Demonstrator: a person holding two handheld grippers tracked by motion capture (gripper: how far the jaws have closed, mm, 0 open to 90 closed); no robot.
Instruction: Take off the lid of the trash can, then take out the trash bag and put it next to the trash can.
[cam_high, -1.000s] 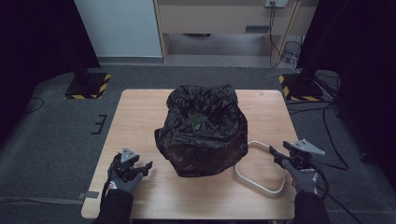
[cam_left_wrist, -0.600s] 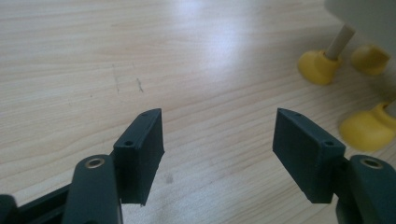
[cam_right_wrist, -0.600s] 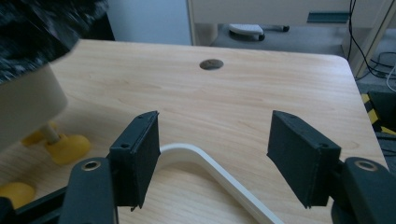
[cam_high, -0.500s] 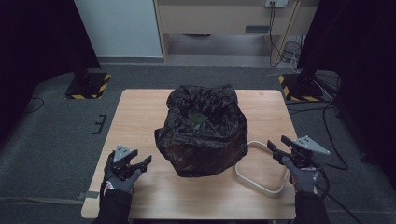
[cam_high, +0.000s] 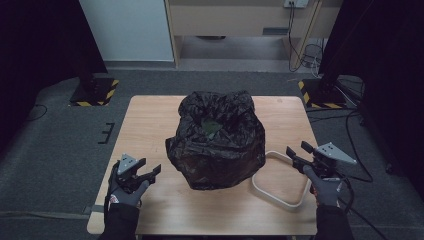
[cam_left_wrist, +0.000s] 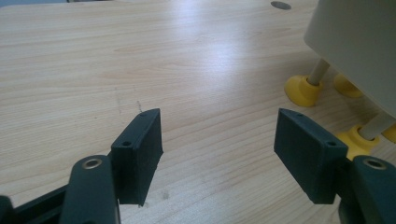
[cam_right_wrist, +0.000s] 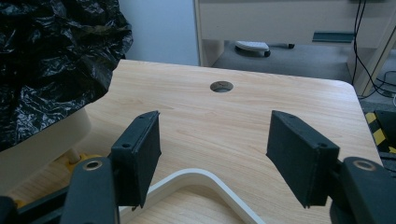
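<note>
A bin lined with a crinkled black plastic bag (cam_high: 215, 142) stands in the middle of the wooden table (cam_high: 150, 115). Something green (cam_high: 212, 127) lies in its open top. My left gripper (cam_high: 152, 166) hovers at the front left, jaws open and empty, pointing toward the bag. In the left gripper view the jaws (cam_left_wrist: 219, 140) stand apart over bare wood, with the bin's cream wall (cam_left_wrist: 359, 42) and yellow feet (cam_left_wrist: 302, 89) at the right. My right gripper (cam_high: 297, 148) is open at the front right, above a white ring frame (cam_high: 277, 192). Nothing lies between its jaws (cam_right_wrist: 215, 140).
The white ring frame (cam_right_wrist: 196, 179) lies flat just right of the bin (cam_right_wrist: 46, 140). A round cable hole (cam_right_wrist: 222, 86) is in the tabletop farther back. Beyond the table are a grey carpet floor, a cabinet (cam_high: 240, 15) and cables (cam_high: 305, 50).
Both hands have lifted a little off the table, jaws still apart. The bag and the white ring have not moved.
</note>
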